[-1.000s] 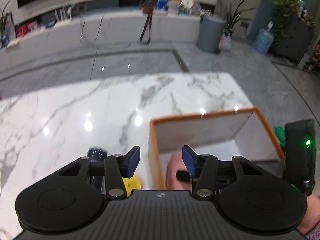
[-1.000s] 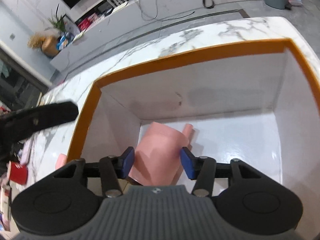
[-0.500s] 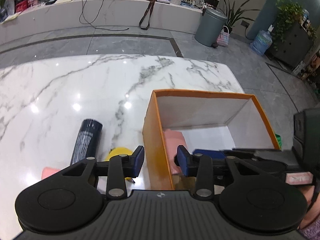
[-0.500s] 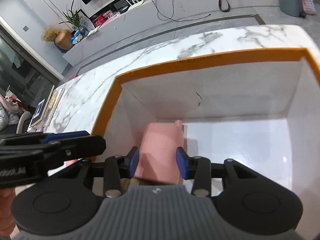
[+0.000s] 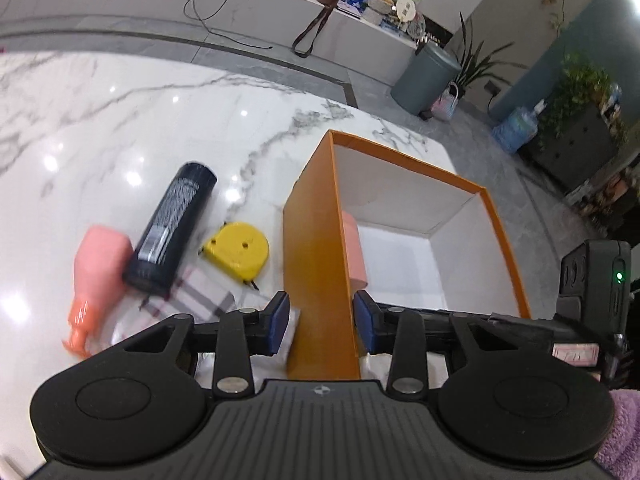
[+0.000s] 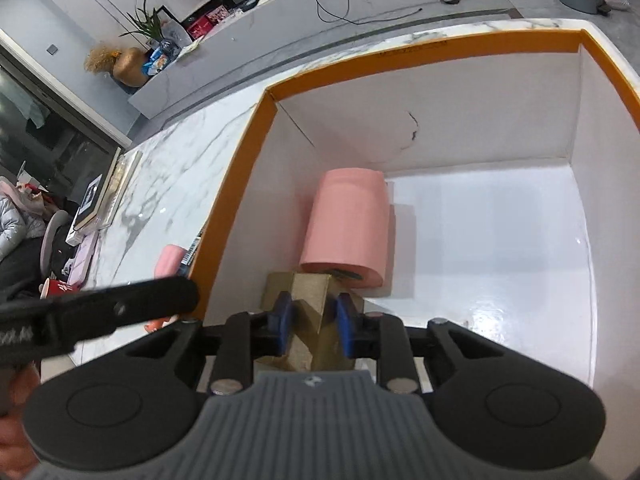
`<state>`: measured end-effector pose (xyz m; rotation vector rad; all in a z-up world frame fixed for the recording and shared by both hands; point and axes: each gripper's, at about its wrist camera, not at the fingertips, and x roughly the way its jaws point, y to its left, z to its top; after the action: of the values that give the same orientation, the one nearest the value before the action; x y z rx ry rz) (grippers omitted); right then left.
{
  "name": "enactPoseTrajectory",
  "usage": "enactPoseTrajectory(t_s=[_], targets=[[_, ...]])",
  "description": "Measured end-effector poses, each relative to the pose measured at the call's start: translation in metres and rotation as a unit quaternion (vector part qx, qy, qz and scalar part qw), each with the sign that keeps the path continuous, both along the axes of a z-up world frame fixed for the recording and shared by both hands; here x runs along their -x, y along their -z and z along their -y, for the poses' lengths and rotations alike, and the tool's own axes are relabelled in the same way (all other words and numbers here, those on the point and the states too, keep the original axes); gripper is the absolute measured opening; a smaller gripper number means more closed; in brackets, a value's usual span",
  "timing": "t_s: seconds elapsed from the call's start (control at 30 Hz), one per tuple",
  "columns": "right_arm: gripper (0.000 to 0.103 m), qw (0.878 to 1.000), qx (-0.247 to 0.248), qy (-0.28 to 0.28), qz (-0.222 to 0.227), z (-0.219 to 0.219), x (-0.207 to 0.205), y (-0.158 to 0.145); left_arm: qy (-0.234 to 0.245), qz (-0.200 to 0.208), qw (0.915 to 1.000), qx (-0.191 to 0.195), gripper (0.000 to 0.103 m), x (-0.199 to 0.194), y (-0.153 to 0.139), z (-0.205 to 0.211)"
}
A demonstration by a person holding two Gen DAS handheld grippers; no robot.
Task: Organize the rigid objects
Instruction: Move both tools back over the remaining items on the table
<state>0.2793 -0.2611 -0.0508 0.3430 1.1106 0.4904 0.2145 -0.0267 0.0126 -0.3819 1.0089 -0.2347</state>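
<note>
An orange box (image 5: 316,264) with a white inside (image 6: 480,240) stands on the marble table (image 5: 120,140). A pink bottle (image 6: 348,224) lies inside it by the left wall. My right gripper (image 6: 314,320) is inside the box, its jaws closing with a tan cardboard piece (image 6: 312,300) pinched between the pads. My left gripper (image 5: 320,322) is open and straddles the box's left wall near its front corner. Left of the box lie a yellow tape measure (image 5: 236,250), a dark bottle (image 5: 172,228) and a second pink bottle (image 5: 100,260) with an orange cap.
A checked cloth packet (image 5: 200,300) lies under the dark bottle's end. Books (image 6: 104,200) and a red item (image 6: 60,288) sit at the table's far left. A grey bin (image 5: 428,80) stands on the floor beyond the table.
My left gripper swung left, narrowed and came over the box's left wall. My right gripper drew back from the pink bottle, which now lies in the box, and closed on the tan piece.
</note>
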Motion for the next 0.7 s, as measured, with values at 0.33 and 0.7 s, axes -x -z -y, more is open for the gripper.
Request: enactPoseTrajectory(t_s=[0.33,0.7], targets=[[0.051,0.993,0.107,0.046,-0.030,0.022,0.023,-0.003,-0.010,0.013,0.9993,0.033,0.044,0.020,0.007,-0.008],[0.037,0.990,0.114,0.048,-0.075,0.014,0.024,0.007,-0.010,0.025,0.9993,0.024,0.044,0.033,0.001,-0.016]])
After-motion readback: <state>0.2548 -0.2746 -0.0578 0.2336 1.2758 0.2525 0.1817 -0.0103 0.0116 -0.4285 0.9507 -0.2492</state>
